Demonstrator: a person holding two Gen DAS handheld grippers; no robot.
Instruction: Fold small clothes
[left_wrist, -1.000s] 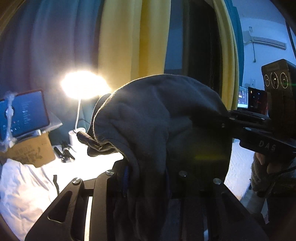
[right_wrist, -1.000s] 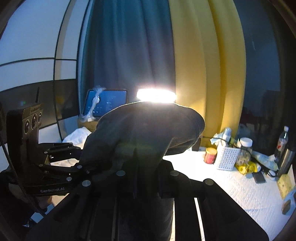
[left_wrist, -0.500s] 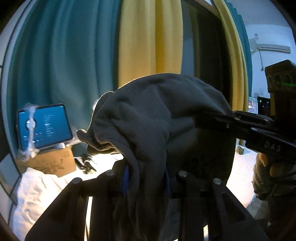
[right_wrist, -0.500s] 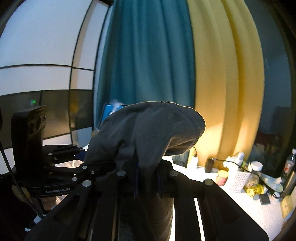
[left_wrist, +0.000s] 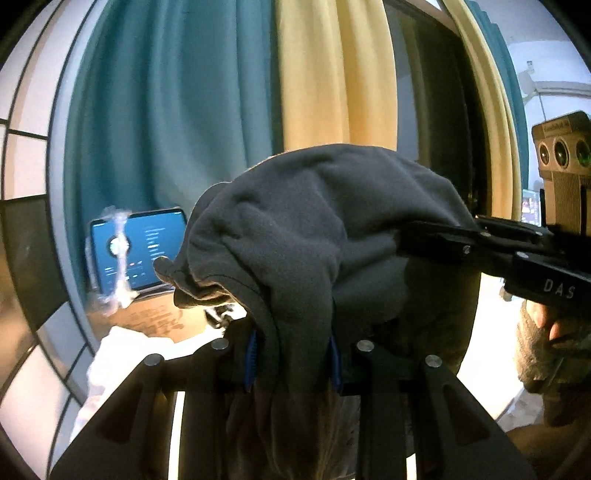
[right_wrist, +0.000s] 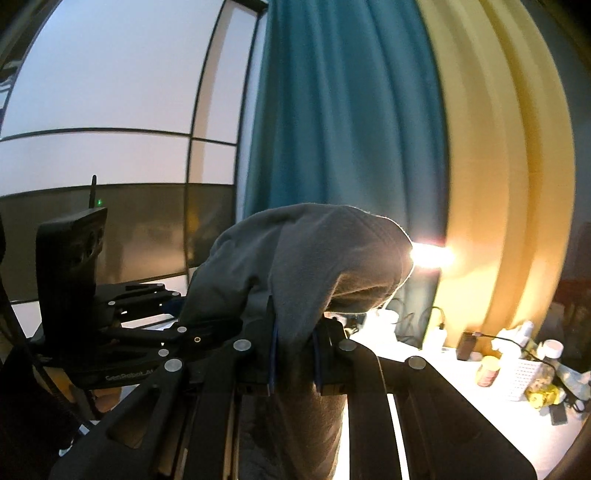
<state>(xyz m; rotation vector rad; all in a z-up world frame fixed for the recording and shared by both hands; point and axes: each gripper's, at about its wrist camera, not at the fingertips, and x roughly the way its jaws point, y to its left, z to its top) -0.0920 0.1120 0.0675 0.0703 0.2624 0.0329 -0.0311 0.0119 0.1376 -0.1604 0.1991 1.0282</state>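
Observation:
A dark grey fleece garment (left_wrist: 314, 236) is held up in the air between both grippers. My left gripper (left_wrist: 293, 363) is shut on it, with the cloth bunched over the blue-padded fingers and hanging down. My right gripper (right_wrist: 295, 360) is shut on the same garment (right_wrist: 303, 266), which drapes over its fingers. In the left wrist view the right gripper (left_wrist: 436, 240) reaches in from the right and bites the cloth. In the right wrist view the left gripper (right_wrist: 173, 314) holds the cloth from the left.
Teal and yellow curtains (left_wrist: 229, 110) hang behind. A lit tablet (left_wrist: 138, 254) stands on a cardboard box above white bedding (left_wrist: 122, 354). A white table (right_wrist: 480, 424) at the right carries a lamp (right_wrist: 430, 254), jars, a basket and cables.
Both grippers have risen with the garment and tilted upward. The table and lamp have dropped lower in view and more of the curtains and wall shows.

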